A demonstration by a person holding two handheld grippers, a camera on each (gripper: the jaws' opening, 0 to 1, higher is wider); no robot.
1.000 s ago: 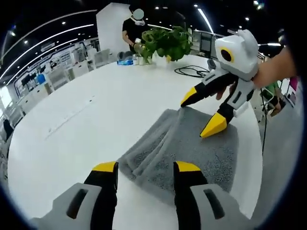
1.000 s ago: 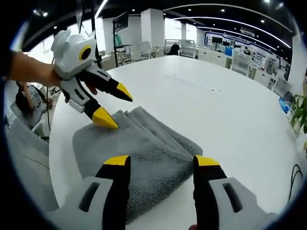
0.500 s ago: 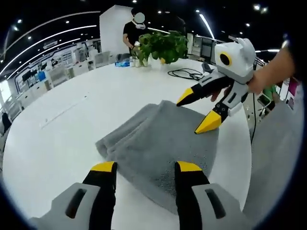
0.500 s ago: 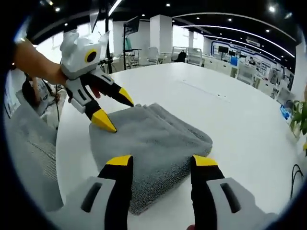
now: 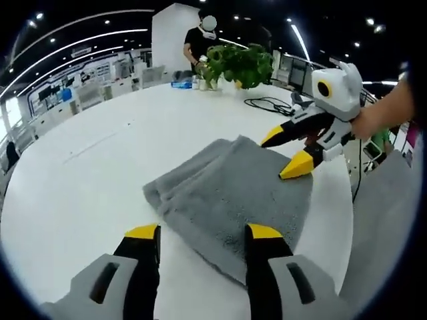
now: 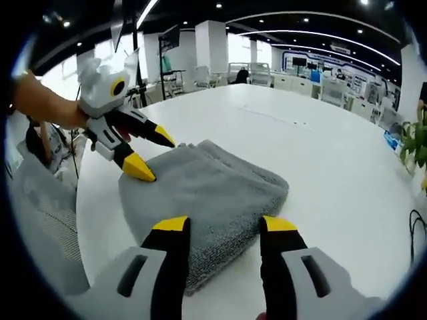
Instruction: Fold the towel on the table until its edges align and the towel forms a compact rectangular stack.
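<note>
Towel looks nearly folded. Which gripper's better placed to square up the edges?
Marginally the left gripper, I'd say: its open jaws hang at the towel corner near the table edge. The right gripper, also open, hangs just over the opposite end.

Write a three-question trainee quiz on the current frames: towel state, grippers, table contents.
1. True or false: the grey towel lies folded on the white table.
2. Is either gripper holding the towel?
3. What stands at the table's far edge in the left gripper view: A) potted plant, B) laptop, C) bucket?

Key:
1. True.
2. No; the left gripper and right gripper are both open.
3. A, the potted plant.
</note>
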